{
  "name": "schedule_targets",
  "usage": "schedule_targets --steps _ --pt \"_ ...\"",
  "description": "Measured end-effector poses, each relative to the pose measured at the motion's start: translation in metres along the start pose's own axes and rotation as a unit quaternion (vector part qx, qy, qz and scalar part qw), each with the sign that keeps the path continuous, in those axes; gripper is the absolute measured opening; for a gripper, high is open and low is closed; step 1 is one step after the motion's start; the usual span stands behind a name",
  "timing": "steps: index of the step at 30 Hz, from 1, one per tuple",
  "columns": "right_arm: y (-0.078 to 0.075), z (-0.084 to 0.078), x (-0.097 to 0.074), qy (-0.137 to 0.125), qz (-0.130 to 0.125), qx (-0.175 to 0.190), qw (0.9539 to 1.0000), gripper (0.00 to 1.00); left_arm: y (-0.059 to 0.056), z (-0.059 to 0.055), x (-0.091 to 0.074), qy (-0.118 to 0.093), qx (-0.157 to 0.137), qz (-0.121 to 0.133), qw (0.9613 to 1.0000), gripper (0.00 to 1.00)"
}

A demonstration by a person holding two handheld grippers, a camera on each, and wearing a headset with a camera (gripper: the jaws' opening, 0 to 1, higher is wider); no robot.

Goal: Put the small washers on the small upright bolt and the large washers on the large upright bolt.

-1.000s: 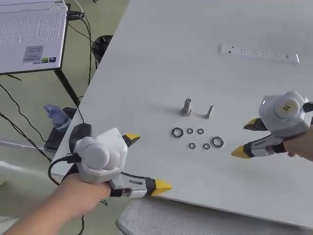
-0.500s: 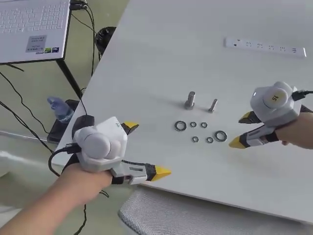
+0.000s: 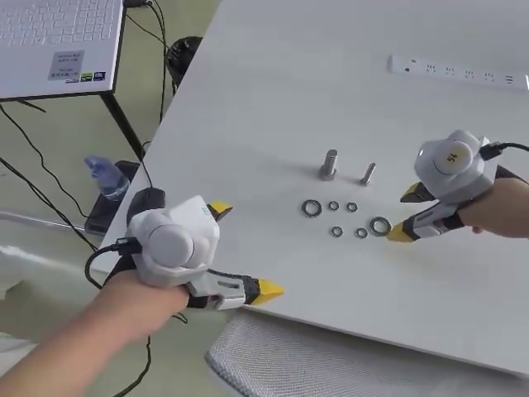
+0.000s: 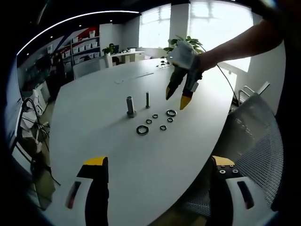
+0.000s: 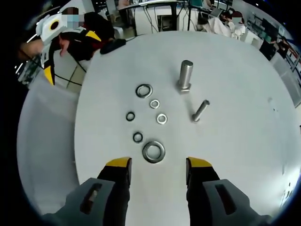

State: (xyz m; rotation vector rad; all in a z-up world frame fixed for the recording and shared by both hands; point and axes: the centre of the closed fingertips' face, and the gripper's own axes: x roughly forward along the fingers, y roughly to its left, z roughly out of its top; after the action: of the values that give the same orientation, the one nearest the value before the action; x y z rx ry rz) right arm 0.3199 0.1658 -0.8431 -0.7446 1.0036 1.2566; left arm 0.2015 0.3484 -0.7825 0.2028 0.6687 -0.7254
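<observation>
Steel large washer (image 5: pixel 154 151) lies flat ahead of right gripper (image 5: pixel 158 163), jaws spread, thin enough that tips could slip off it; left gripper (image 4: pixel 158 161) hangs released.

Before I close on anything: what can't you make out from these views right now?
- Head view: the power strip runs off the right edge, and the laptop is cut by the top and left edges.
- Head view: too small to tell whether the right gripper touches the large washer with its lower tip.
- Right gripper view: the small bolt looks leaning; lens bend or real tilt, cannot tell.
</observation>
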Motion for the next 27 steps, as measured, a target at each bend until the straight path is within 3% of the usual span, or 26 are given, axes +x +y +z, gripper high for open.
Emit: schedule_targets --steps 10,14,19,27 --pt "0.008 -0.001 0.015 0.024 0.005 -0.036 0.9990 0.43 0.008 -0.008 0.000 0.019 0.013 0.009 0.9997 0.87" --pt "0.006 0.003 0.018 0.028 -0.001 -0.045 0.9986 0.41 0.008 -0.008 -0.002 0.017 0.014 0.012 0.9997 0.85" --pt "0.007 -0.003 0.024 0.056 -0.006 -0.071 0.9959 0.39 0.008 -0.004 -0.004 0.009 0.014 0.014 0.9998 0.83" --pt "0.007 0.000 0.027 0.052 -0.011 -0.072 0.9960 0.36 0.003 -0.005 -0.006 0.010 0.013 0.007 0.9998 0.83"
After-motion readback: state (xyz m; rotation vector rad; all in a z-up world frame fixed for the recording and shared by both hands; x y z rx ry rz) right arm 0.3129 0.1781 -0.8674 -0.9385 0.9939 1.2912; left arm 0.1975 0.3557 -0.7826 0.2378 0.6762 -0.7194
